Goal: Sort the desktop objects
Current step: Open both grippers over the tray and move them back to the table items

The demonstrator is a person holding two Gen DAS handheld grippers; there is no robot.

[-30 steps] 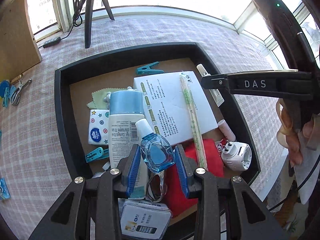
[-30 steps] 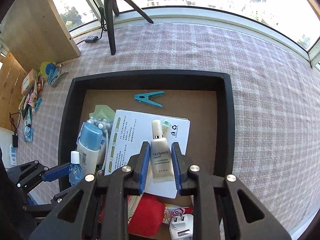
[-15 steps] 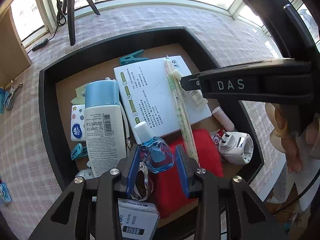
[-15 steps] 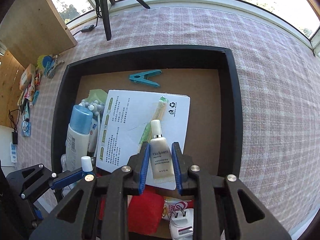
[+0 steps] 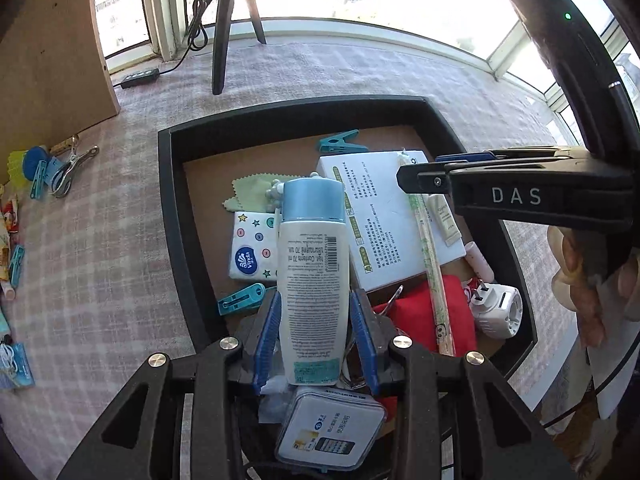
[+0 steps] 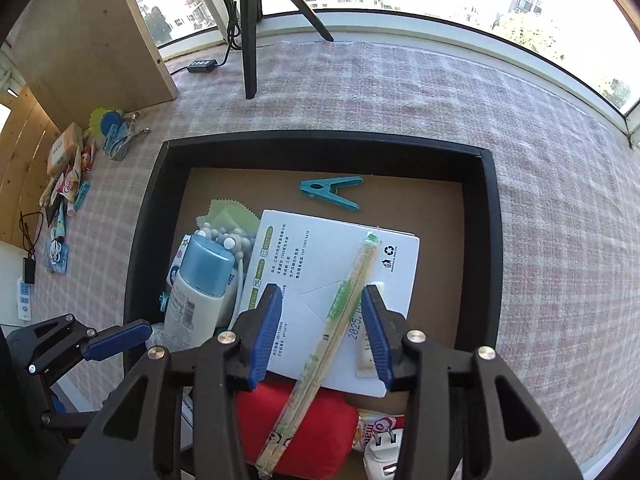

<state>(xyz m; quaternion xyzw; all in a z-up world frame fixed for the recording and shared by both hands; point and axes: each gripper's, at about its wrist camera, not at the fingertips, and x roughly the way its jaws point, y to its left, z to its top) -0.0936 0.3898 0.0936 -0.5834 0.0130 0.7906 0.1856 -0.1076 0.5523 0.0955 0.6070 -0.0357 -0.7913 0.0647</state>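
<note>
A black tray (image 5: pixel 172 216) (image 6: pixel 490 240) holds several items. My left gripper (image 5: pixel 314 336) is open, its jaws on either side of a white bottle with a blue cap (image 5: pixel 312 264) (image 6: pixel 196 292) that lies in the tray. My right gripper (image 6: pixel 322 330) is open and empty above a white box (image 6: pixel 332 276) (image 5: pixel 384 216). A small white cream tube (image 5: pixel 442 216) (image 6: pixel 368 356) lies on the box beside wrapped chopsticks (image 6: pixel 320 356) (image 5: pixel 428 256). The small blue dropper bottle is out of sight.
In the tray lie a teal clothespin (image 6: pixel 330 192), a green cloth (image 5: pixel 248 192), a tissue pack (image 5: pixel 252 252), a red cloth (image 6: pixel 304 436) and a white plug (image 5: pixel 498 312). Loose items (image 6: pixel 68 176) lie on the checked cloth at left. A tripod (image 6: pixel 250 28) stands behind.
My right gripper opened and let the cream tube down on the white box. My left gripper opened, the dropper bottle is gone from it, and it moved left over the white bottle.
</note>
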